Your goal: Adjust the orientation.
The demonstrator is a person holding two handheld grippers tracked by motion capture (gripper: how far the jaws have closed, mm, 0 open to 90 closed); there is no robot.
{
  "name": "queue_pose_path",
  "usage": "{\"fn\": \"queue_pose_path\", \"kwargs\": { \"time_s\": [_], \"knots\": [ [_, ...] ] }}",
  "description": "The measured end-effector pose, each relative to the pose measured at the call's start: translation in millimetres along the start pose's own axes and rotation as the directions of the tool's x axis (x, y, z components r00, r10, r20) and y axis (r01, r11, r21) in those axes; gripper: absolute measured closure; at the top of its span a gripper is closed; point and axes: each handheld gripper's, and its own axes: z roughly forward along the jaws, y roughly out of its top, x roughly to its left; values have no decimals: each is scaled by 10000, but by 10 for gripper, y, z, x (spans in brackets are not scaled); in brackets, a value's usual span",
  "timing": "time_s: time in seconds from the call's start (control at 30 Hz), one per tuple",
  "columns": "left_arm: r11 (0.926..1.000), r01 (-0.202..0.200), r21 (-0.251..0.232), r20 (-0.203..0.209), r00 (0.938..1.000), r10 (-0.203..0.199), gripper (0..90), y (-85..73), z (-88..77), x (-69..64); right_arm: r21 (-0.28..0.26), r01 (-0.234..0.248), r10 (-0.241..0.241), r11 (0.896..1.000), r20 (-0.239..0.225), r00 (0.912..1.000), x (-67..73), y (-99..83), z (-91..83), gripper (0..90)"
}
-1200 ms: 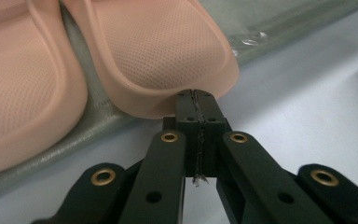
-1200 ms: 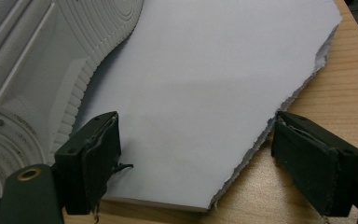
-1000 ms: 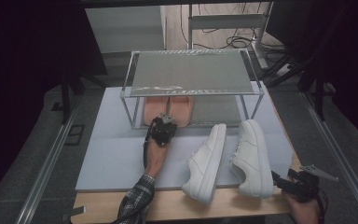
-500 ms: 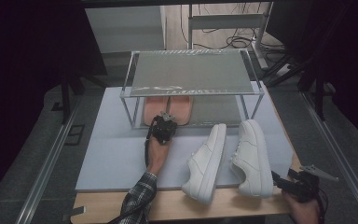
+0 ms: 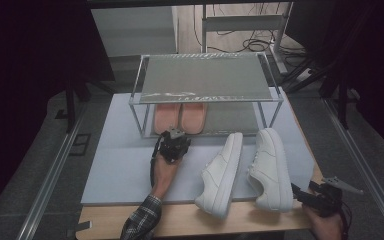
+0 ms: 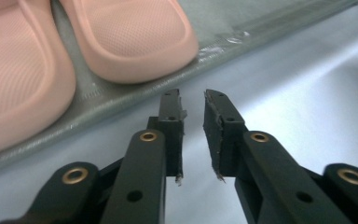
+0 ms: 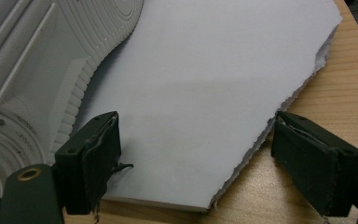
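1. Backing off the pink slippers (image 5: 180, 118) on the rack's (image 5: 206, 98) lower shelf, left hand-held gripper (image 6: 193, 100) has just been opening, nothing between jaws.
2. Right hand-held gripper (image 7: 193, 140) wide open, empty, near white sneakers (image 5: 245, 170) in front of rack.

Slippers (image 5: 179, 117) sit on rack's (image 5: 206, 75) lower shelf, 12 o'clock of mat (image 5: 115, 165). Two sneakers (image 5: 242, 167) lie at 4 o'clock, just beside ea. other.

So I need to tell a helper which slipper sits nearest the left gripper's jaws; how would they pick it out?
Find the metal shoe rack at the table's far side. On its lower shelf lie two pink slippers; take the right slipper, next to the bare half of the shelf. Unlike the white sneakers, it is pink and inside the rack.
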Motion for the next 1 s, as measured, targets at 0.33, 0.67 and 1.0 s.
{"fn": "queue_pose_path", "kwargs": {
  "time_s": [0.33, 0.67, 1.0],
  "knots": [
    [9999, 57, -123, 105, 9999, -56, 632, -169, -246, -9, -3, -13, 13, 10000, -2, 10000, 2, 0, 0, 164],
    [9998, 184, -79, 152, 9997, -182, 482, -364, -497, -2, 0, -26, 26, 10000, 3, 10000, 5, 0, 0, 165],
    [9996, 245, 158, -145, 9996, -242, 367, -646, -739, -9, 37, -15, 15, 10000, 9, 10000, 7, 5, 0, 163]
  ]
}}
